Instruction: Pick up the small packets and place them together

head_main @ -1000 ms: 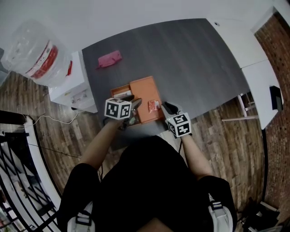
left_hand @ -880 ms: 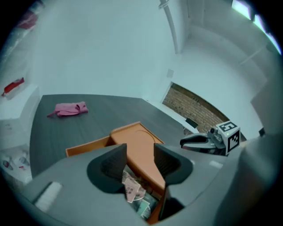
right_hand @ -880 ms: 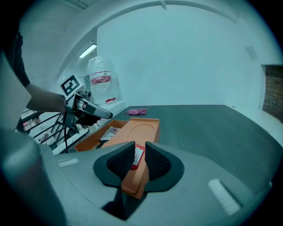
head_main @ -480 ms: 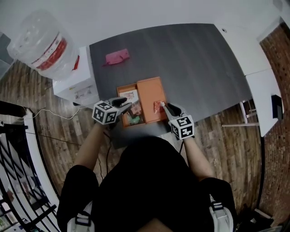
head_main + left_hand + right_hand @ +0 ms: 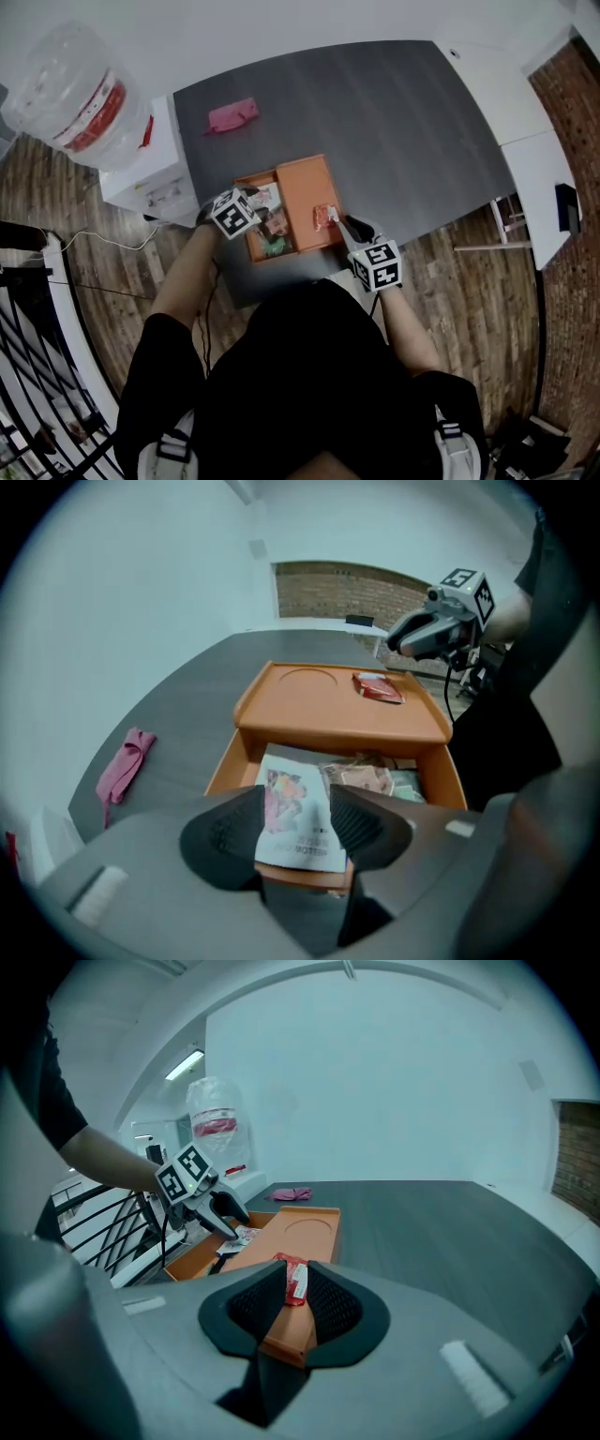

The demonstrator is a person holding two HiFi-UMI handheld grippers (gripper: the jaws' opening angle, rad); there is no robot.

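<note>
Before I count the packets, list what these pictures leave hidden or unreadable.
1. Loose packets in the open compartment: left gripper view, the orange top panel covers anything farther back, the white packet overlaps others.
2. White packet's print: left gripper view, blurred.
3. Red packet label: head view, too small; right gripper view, blurred.

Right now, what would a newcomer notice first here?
The orange plastic box with its open drawer sits at the near edge of the dark grey table, a small red packet lying on its top. The left gripper, its jaws just opened further, straddles a white printed packet in the drawer; the right gripper hovers open by the red one.
</note>
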